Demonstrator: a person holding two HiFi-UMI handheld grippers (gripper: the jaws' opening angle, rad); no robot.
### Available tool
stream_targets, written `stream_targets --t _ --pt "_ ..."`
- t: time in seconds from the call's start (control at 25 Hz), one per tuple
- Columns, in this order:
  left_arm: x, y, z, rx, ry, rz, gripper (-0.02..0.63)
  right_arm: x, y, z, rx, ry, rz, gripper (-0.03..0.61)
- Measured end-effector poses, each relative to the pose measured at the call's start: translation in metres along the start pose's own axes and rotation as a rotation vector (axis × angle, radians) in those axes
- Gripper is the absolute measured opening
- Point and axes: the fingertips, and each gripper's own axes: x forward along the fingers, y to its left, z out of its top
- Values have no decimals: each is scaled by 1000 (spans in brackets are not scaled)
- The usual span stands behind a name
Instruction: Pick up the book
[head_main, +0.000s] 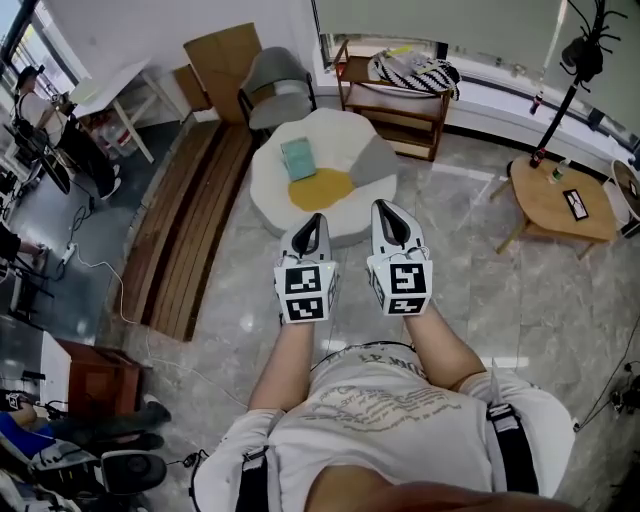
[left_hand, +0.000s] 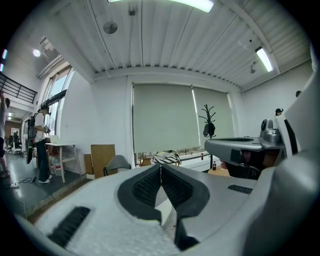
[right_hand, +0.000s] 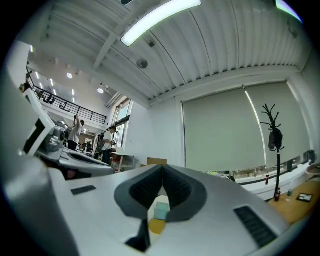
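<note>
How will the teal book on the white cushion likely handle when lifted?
The book looks thin and flat, so probably light and unlikely to roll. The cushion under it looks soft, so it may sink if pressed.

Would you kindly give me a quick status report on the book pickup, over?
Left gripper shut, empty; right gripper shut, empty. Teal book flat on white pouf ahead, untouched. Nothing seen in between.
</note>
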Motion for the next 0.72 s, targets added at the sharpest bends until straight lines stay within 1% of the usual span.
stream_targets --t 0.12,0.2,0.4,0.52,0.64,0.72 --pt "22 -17 7 10 2 3 20 5 -20 1 12 -11 16 28" --pt "32 -32 9 3 5 -1 20 6 -32 -3 12 -3 31 28" --pt "49 -65 -1 -19 30 8 20 6 -59 -17 1 30 79 28" --pt "57 -64 0 -31 33 28 20 14 -66 -20 2 44 102 28" --pt "68 -56 7 -48 13 50 20 25 -67 -21 0 50 129 28" --pt "78 -51 10 -46 7 53 20 33 -70 -23 9 53 132 28"
